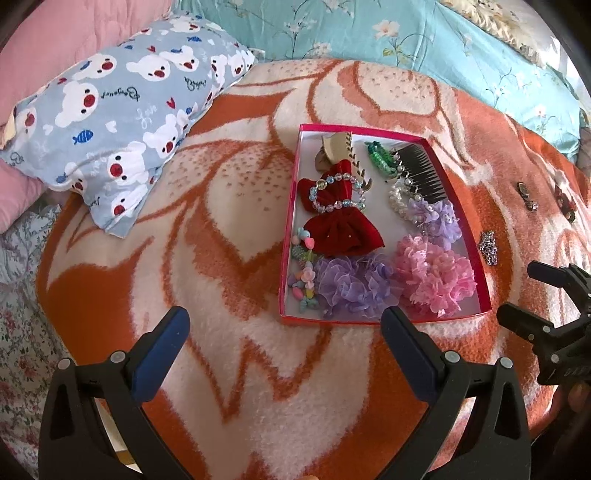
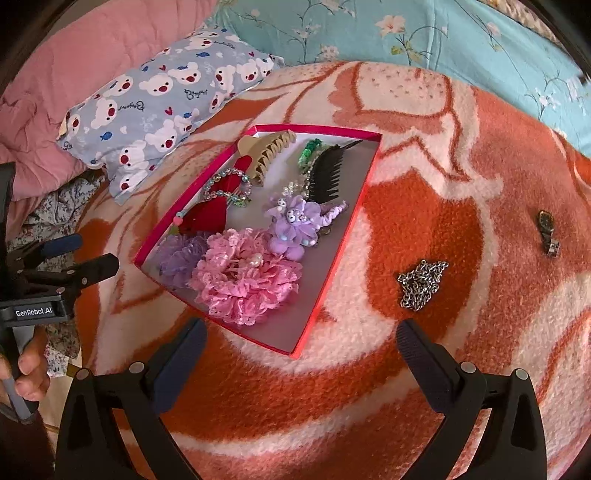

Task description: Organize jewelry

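A shallow pink-rimmed box [image 1: 291, 206] [image 2: 334, 266] lies on the orange and white blanket, holding a red bow [image 1: 343, 229], a bead bracelet [image 1: 336, 194], a beige claw clip [image 2: 267, 153], a black comb [image 2: 327, 177], purple and pink fabric flowers [image 2: 243, 284] and small charms. A silver chain [image 2: 421, 282] [image 1: 488, 246] and a wristwatch [image 2: 548, 230] [image 1: 522, 188] lie on the blanket right of the box. My left gripper [image 1: 284, 328] is open and empty just before the box's near edge. My right gripper [image 2: 301, 339] is open and empty by the box's near corner.
A blue bear-print pillow [image 1: 118, 122] lies left of the box, with pink bedding [image 2: 74, 74] behind it and a teal floral quilt [image 1: 406, 33] at the back. A small dark red ornament [image 1: 565, 201] lies at the far right of the blanket.
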